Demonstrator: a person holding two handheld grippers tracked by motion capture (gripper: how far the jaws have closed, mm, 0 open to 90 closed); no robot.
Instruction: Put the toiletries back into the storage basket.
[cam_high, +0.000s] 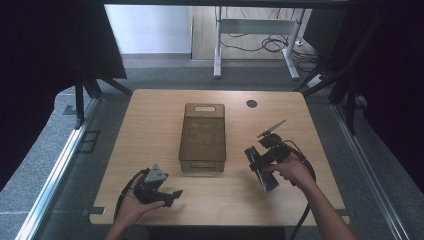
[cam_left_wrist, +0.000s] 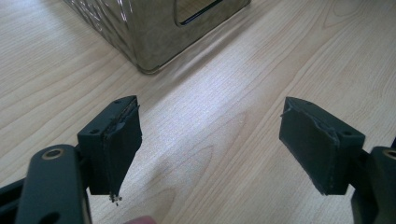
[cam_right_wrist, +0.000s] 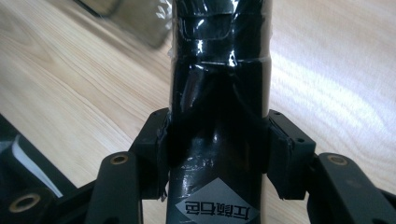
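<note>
A person's right hand holds my right gripper (cam_high: 261, 163) over the right side of the wooden table (cam_high: 150, 125). It is shut on a black packet (cam_high: 265, 176) wrapped in glossy film. In the right gripper view the packet (cam_right_wrist: 219, 93) stands between the jaws, both pads press its sides, and a grey label with characters shows on its lower end. My left gripper (cam_high: 167, 196) rests near the front left edge, held by the left hand. Its jaws stand wide open (cam_left_wrist: 210, 140) over bare wood. A brown see-through box (cam_high: 202, 137) lies in the middle of the table; its near corner (cam_left_wrist: 159, 28) shows ahead of the left jaws.
A small dark round hole (cam_high: 251, 103) sits in the tabletop at the back right. Beyond the table stands a white desk frame (cam_high: 255, 45) with loose cables on the floor. Dark curtains and metal rails flank both sides.
</note>
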